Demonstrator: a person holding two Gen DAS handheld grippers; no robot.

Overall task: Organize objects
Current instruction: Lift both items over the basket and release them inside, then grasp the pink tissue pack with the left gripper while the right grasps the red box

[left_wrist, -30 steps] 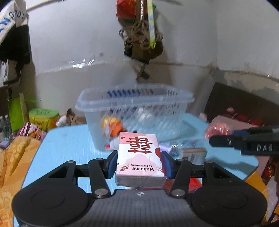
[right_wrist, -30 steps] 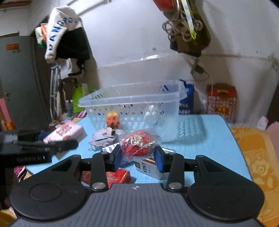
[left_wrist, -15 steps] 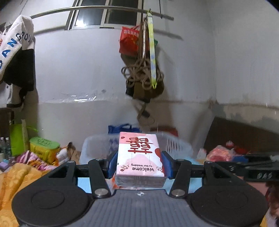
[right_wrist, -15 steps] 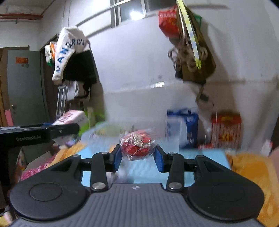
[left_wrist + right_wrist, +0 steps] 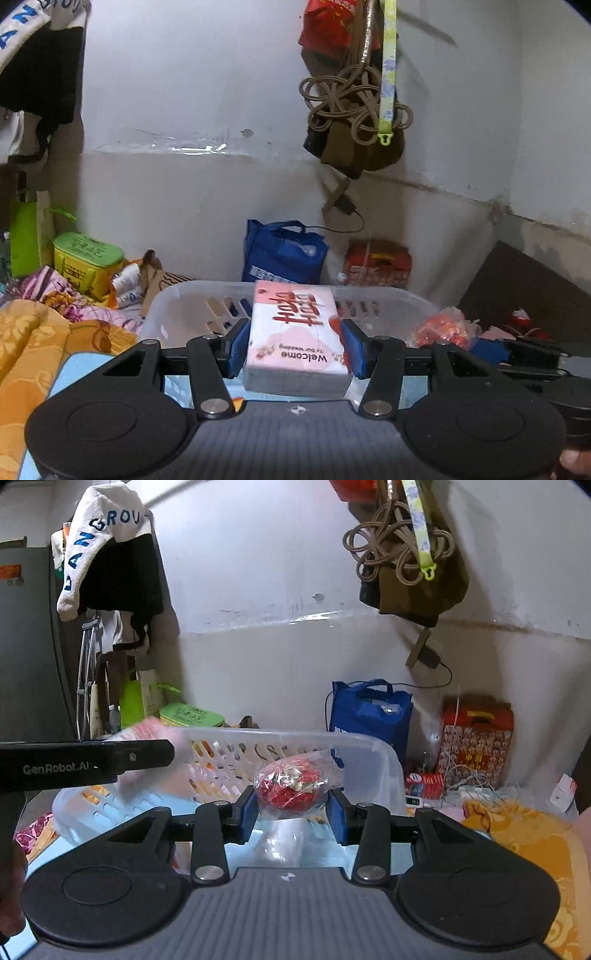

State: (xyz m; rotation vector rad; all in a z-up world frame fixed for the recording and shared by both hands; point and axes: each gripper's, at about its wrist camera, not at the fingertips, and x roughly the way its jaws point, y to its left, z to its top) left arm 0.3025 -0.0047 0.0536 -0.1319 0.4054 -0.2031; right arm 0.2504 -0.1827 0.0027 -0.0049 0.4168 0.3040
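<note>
My left gripper (image 5: 293, 347) is shut on a pink tissue pack (image 5: 295, 332) printed "Welcome". It holds the pack level with the near rim of the clear plastic basket (image 5: 184, 295). My right gripper (image 5: 293, 812) is shut on a clear bag of red shreds (image 5: 291, 788), held over the near edge of the same basket (image 5: 369, 753). The left gripper with its pink pack (image 5: 147, 731) shows at the left of the right wrist view. The red bag (image 5: 443, 328) shows at the right of the left wrist view.
The basket stands on a light blue table (image 5: 77, 369). Behind it are a blue bag (image 5: 284, 251), a red box (image 5: 476, 734) and a green tin (image 5: 86, 254). Orange bedding (image 5: 532, 842) lies beside the table. Ropes and bags (image 5: 354, 103) hang overhead.
Both grippers lifted their objects off the table and have come forward over the basket's near rim. Both stay shut.
</note>
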